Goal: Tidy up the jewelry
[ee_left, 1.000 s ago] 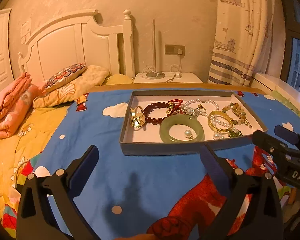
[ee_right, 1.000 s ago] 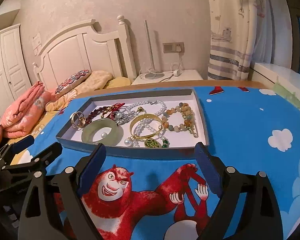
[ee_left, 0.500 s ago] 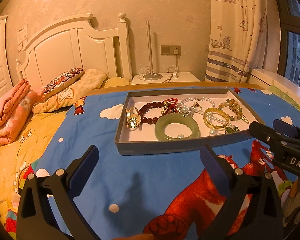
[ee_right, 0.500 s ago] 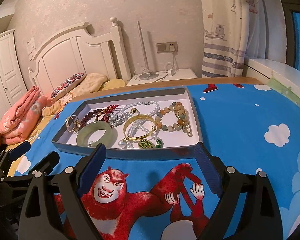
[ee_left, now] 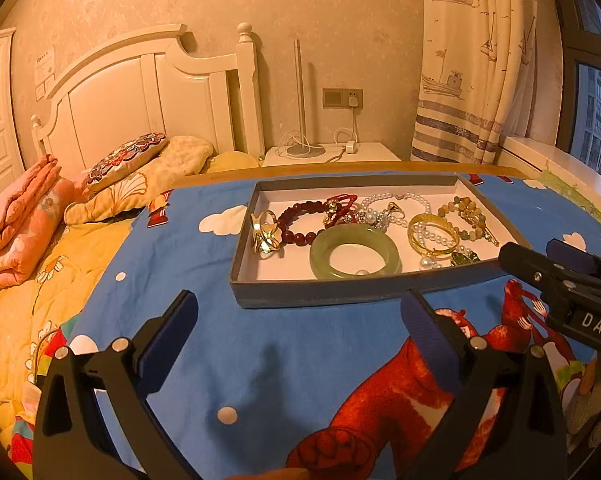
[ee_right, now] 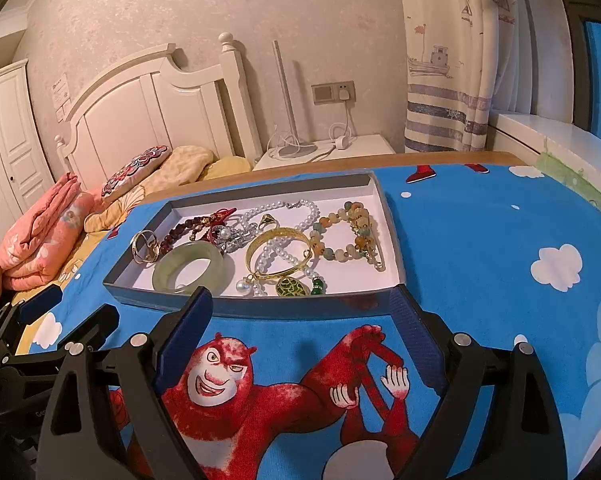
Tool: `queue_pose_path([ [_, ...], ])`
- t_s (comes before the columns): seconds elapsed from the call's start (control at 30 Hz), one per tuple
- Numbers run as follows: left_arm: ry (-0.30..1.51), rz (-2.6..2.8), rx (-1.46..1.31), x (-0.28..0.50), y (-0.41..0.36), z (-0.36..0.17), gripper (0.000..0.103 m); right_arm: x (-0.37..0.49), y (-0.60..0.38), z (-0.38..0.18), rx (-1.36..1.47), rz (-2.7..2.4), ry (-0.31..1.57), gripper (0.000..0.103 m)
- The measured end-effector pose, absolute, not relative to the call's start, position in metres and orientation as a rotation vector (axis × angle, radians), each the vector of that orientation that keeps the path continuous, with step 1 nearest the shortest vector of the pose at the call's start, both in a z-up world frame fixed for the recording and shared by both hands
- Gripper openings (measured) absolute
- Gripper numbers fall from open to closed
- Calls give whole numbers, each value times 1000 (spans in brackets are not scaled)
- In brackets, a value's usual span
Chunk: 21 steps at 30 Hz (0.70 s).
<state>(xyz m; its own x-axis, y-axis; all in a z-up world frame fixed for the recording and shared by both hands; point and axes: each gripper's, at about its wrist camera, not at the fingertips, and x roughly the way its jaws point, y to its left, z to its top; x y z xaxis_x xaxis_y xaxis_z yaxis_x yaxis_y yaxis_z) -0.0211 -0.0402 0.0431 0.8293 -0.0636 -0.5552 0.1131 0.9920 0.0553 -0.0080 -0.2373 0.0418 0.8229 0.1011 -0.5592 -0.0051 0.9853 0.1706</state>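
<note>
A shallow grey box [ee_left: 340,292] [ee_right: 260,307] with a white floor sits on the blue cartoon cloth. It holds a green jade bangle [ee_left: 354,251] [ee_right: 194,268], a gold bangle [ee_left: 432,234] [ee_right: 278,254], a dark red bead bracelet [ee_left: 300,220], a pearl strand [ee_right: 284,216], a gold ring [ee_left: 265,236] [ee_right: 144,246], a pale bead bracelet [ee_right: 348,236] and a green pendant [ee_right: 293,288]. My left gripper [ee_left: 296,320] is open and empty, just in front of the box. My right gripper [ee_right: 300,316] is open and empty at the box's near edge.
The blue cloth [ee_right: 480,240] covers a surface beside a bed with a yellow quilt [ee_left: 40,280] and pink folded blankets [ee_left: 16,224]. A white nightstand [ee_left: 332,154] with a lamp base stands behind. Curtains [ee_left: 472,60] hang at the right.
Both grippers have drawn back and risen a little from the box, which now looks slightly farther. Both stay open and empty. The jewelry has not moved.
</note>
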Motion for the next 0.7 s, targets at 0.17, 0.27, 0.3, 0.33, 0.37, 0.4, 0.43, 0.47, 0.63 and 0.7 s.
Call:
queue_pose_path([
  [0.17,585,-93,87,-20,-40,44,101,-8,-238,42,165,57,602,86],
  [0.27,585,-93,87,-20,-40,44,101,-7,-238,42,165,57,603,86],
  [0.3,585,-93,87,-21,-40,43,101,-7,-238,42,166,57,603,86],
  [0.33,585,-93,87,-21,-40,43,101,-8,-238,42,166,57,604,86],
  [0.37,585,-94,86,-21,-40,43,101,-8,-238,42,166,57,604,86],
  [0.4,585,-93,87,-20,-40,43,101,-7,-238,42,166,57,603,86],
  [0.43,585,-92,86,-21,-40,43,101,-7,-238,42,166,57,604,86],
  [0.47,584,-91,86,-21,-40,43,101,-7,-238,42,166,58,605,86],
  [0.63,584,-94,88,-21,-40,44,101,-7,-238,42,167,57,605,86],
  [0.7,581,-98,85,-21,-40,44,101,-7,-239,41,167,58,606,86],
])
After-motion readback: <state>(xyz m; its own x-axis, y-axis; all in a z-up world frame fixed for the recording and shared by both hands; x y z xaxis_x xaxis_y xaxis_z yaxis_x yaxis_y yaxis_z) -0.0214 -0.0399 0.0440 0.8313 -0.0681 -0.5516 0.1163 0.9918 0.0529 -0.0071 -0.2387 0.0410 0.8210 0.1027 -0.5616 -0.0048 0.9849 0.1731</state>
